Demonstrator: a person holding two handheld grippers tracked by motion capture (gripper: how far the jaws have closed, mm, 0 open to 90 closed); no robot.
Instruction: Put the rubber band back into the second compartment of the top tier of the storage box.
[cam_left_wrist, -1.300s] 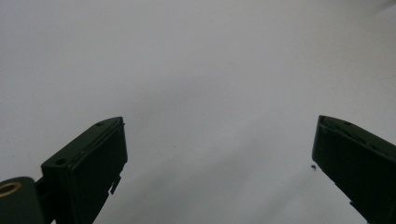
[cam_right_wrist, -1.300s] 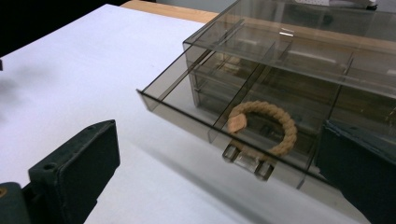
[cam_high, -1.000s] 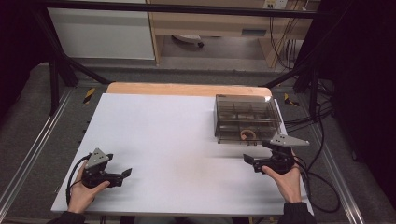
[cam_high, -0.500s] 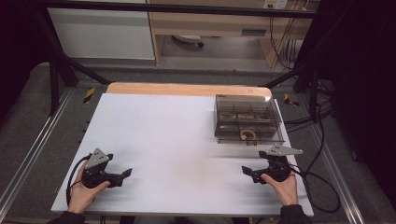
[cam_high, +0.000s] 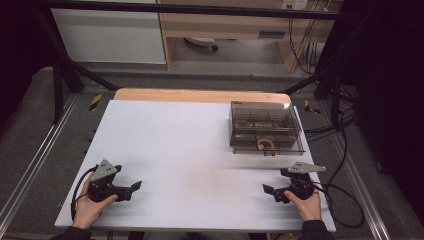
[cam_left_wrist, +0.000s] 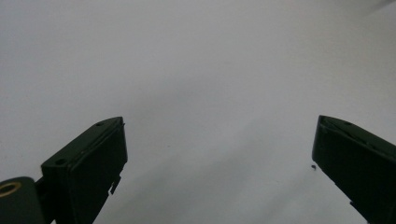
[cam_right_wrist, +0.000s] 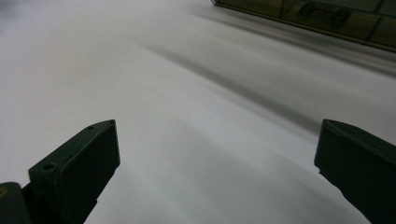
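While the left gripper (cam_high: 131, 187) lay open and empty at seven o'clock, the right gripper (cam_high: 270, 192), jaws wide and empty, had drawn back to five o'clock. It sat well apart from the compartment box (cam_high: 265, 127) at two o'clock, probably work finished.

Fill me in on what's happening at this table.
A person sits at the white table with a hand-held gripper in each hand. The left hand-held gripper and the right hand-held gripper rest near the front edge, jaws open, holding nothing. A clear compartment box sits untouched at the far right.
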